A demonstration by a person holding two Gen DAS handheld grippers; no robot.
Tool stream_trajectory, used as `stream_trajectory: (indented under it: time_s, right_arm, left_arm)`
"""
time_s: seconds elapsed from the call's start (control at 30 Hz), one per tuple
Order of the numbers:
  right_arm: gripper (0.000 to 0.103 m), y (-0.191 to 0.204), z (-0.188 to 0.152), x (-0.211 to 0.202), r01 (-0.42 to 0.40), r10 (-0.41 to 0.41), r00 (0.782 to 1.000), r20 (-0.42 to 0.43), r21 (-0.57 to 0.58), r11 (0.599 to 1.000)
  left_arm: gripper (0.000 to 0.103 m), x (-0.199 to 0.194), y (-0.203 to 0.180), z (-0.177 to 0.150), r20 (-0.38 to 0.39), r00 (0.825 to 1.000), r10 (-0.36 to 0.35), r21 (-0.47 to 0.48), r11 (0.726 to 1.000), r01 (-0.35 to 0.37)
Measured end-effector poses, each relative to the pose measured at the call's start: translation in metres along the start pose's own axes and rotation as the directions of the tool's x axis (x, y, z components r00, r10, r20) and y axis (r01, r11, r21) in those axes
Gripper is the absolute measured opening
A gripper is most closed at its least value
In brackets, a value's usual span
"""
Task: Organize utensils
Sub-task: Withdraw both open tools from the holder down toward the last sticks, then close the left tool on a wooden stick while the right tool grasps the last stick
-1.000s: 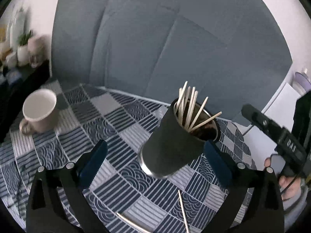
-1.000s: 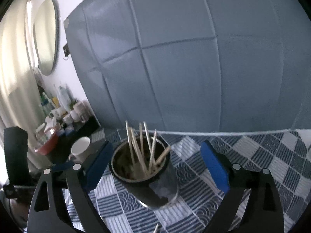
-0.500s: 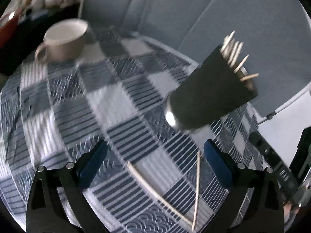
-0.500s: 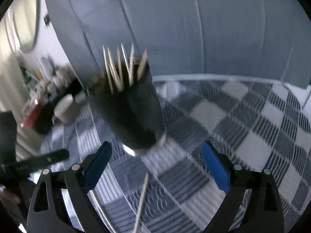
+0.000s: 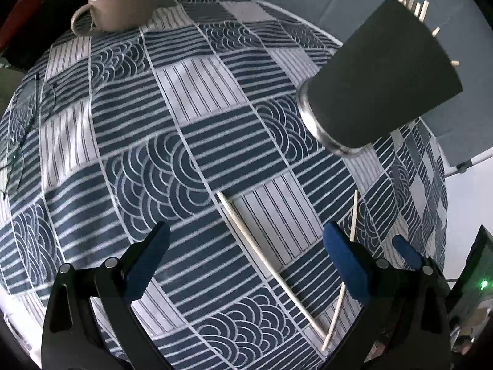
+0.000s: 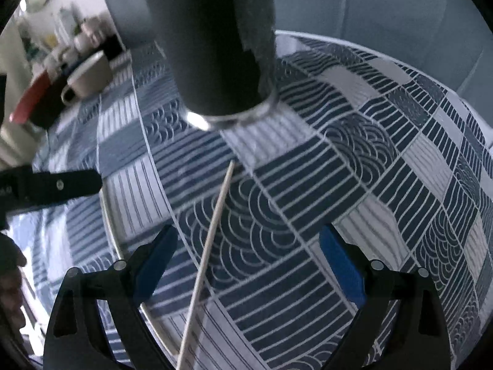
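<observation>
Both our left gripper (image 5: 243, 257) and right gripper (image 6: 248, 260) hang spread, empty; two pale wooden chopsticks (image 5: 271, 265) lie on the patterned cloth just before the tall black cup (image 5: 382, 74); we should straddle one stick squarely, then pinch mid-length.

It looked like a room in someone's home. A round table (image 5: 191, 129) wore a blue-and-white patchwork cloth (image 6: 354, 160) of stripes and wave scallops, and a cream cup (image 5: 123, 3) stood near its far edge. Behind the table rose a grey-blue padded panel (image 6: 385, 6), like a sofa back or headboard. Off to one side, a dark sideboard (image 6: 52, 104) held a blurred clutter of pale jars (image 6: 83, 34) and something red (image 6: 27, 101).
</observation>
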State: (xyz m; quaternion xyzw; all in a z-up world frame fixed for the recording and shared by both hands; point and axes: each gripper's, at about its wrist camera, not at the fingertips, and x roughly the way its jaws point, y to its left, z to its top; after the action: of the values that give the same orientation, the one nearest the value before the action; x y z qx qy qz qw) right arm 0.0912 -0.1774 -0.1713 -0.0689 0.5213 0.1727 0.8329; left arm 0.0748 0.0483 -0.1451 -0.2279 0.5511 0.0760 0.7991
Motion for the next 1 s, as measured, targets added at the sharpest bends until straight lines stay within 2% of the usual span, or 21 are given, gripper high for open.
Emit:
stream_trajectory:
  time_s: [0.13, 0.23, 0.33, 0.43, 0.5, 0.53, 0.6, 0.67, 0.7, 0.73, 0.93, 1.0]
  right_arm:
    - [0.087, 0.001, -0.005, 0.005, 0.042, -0.043, 0.999, -0.031, -0.025, 0.999]
    - [0.080, -0.003, -0.008, 0.007, 0.056, -0.057, 0.997, -0.049, -0.020, 0.998]
    - [0.074, -0.004, -0.009, 0.004, 0.061, -0.063, 0.996, -0.060, -0.035, 0.997]
    - [0.064, -0.008, -0.009, 0.002, 0.058, -0.059, 0.995, -0.075, -0.023, 0.998]
    - [0.047, -0.011, -0.008, -0.001, 0.059, -0.060, 0.995, -0.085, -0.021, 0.998]
    - [0.042, -0.012, -0.008, -0.002, 0.060, -0.062, 0.994, -0.089, -0.020, 0.998]
    - [0.021, -0.016, -0.007, -0.004, 0.061, -0.063, 0.993, -0.099, -0.020, 0.998]
    - [0.013, -0.019, -0.006, -0.004, 0.071, -0.073, 0.992, -0.106, -0.022, 0.997]
    - [0.009, -0.021, -0.005, -0.004, 0.077, -0.079, 0.991, -0.107, -0.024, 0.997]
    - [0.008, -0.022, -0.005, -0.004, 0.086, -0.089, 0.990, -0.109, -0.030, 0.996]
    - [0.004, -0.041, -0.005, -0.005, 0.161, -0.163, 0.980, -0.113, -0.026, 0.987]
    - [0.004, -0.051, -0.005, -0.006, 0.180, -0.178, 0.978, -0.109, 0.009, 0.984]
  left_arm:
    - [0.097, 0.008, -0.011, -0.008, -0.024, 0.999, 0.038, 0.033, 0.999, -0.037]
    - [0.097, 0.017, -0.013, -0.015, -0.054, 0.993, 0.101, 0.058, 0.993, -0.098]
    - [0.097, 0.020, -0.017, -0.018, -0.046, 0.990, 0.134, 0.095, 0.987, -0.130]
    - [0.096, 0.026, -0.029, -0.025, -0.051, 0.977, 0.205, 0.192, 0.963, -0.192]
    - [0.092, 0.028, -0.036, -0.032, -0.028, 0.969, 0.247, 0.259, 0.938, -0.231]
    - [0.090, 0.026, -0.036, -0.034, -0.023, 0.970, 0.244, 0.259, 0.938, -0.230]
    - [0.078, 0.022, -0.033, -0.034, -0.014, 0.970, 0.242, 0.256, 0.939, -0.230]
    - [0.066, 0.016, -0.030, -0.034, 0.002, 0.972, 0.233, 0.264, 0.938, -0.226]
    - [0.065, 0.016, -0.029, -0.034, 0.001, 0.973, 0.232, 0.274, 0.936, -0.223]
    - [0.064, 0.015, -0.029, -0.034, -0.001, 0.973, 0.231, 0.293, 0.930, -0.221]
    - [0.036, 0.008, -0.019, -0.032, 0.005, 0.980, 0.199, 0.353, 0.917, -0.188]
    - [0.016, 0.005, -0.012, -0.029, -0.001, 0.981, 0.193, 0.348, 0.920, -0.180]
